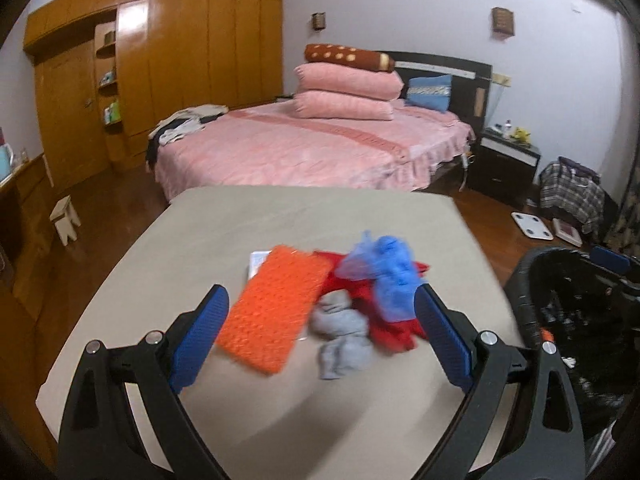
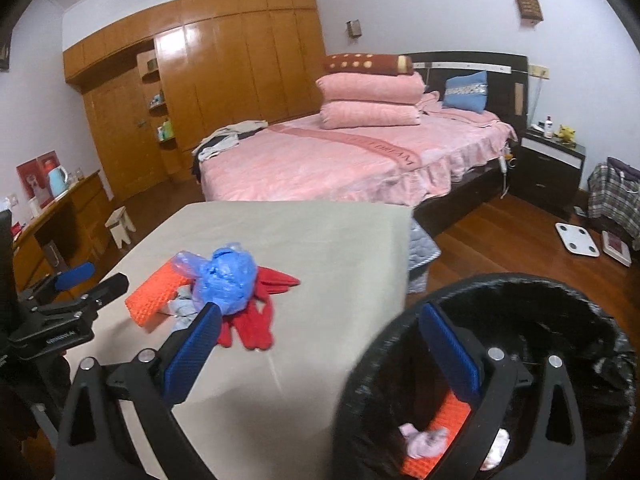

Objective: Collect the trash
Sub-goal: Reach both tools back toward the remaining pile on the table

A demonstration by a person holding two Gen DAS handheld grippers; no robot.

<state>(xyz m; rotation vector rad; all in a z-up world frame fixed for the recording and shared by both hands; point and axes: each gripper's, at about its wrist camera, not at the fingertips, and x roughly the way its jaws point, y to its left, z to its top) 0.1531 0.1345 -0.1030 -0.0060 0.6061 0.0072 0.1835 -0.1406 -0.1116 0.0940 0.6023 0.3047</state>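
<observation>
Wide-spread and empty, the left gripper faces a heap on the beige desk: crumpled blue plastic bag, light and slippery, best pinched at its bunched top. The right gripper, equally spread, holds nothing beside the black-lined bin.

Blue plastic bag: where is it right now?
The blue plastic bag lies on the beige table, atop the red gloves, right of the orange pad, near the left gripper.

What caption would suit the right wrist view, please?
Open right gripper above the black-lined bin; more trash waits on the table.
</observation>
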